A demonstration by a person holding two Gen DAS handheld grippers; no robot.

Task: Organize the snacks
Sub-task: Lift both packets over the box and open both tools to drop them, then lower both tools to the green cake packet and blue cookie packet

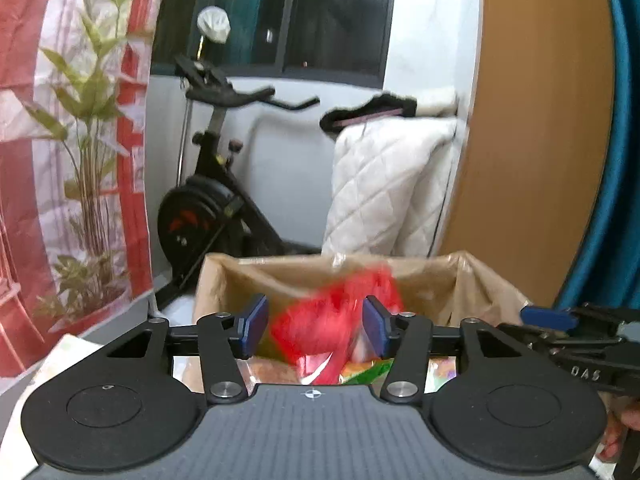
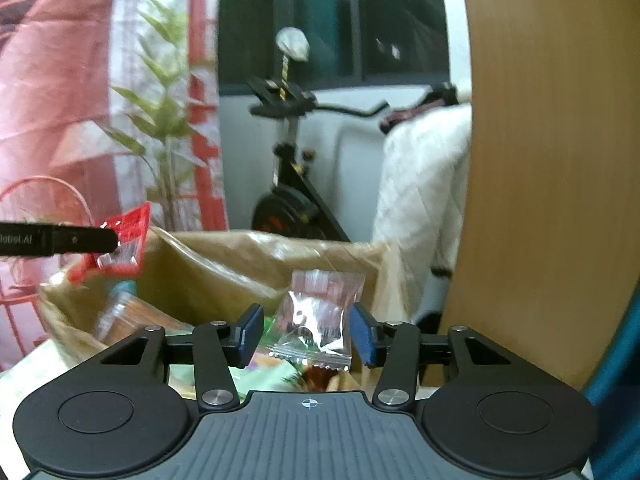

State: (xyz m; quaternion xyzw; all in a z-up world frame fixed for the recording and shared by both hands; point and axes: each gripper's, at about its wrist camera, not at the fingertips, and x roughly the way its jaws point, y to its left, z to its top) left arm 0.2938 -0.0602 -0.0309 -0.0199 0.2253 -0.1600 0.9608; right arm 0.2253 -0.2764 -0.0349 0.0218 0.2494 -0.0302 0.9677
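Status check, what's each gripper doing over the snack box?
Left gripper: red packet between jaws, grip unclear. Right gripper: clear packet between jaws, likewise. Both over cardboard box. Nothing blocking.

Beside the cardboard box (image 2: 224, 276), lined with creased brown paper: glossy red plastic snack packet (image 1: 340, 320); clear, shiny foil-like wrapper (image 2: 316, 320). Behind the box, matt quilted white cloth (image 1: 384, 188) is hanging against smooth wood panel (image 1: 536, 120).
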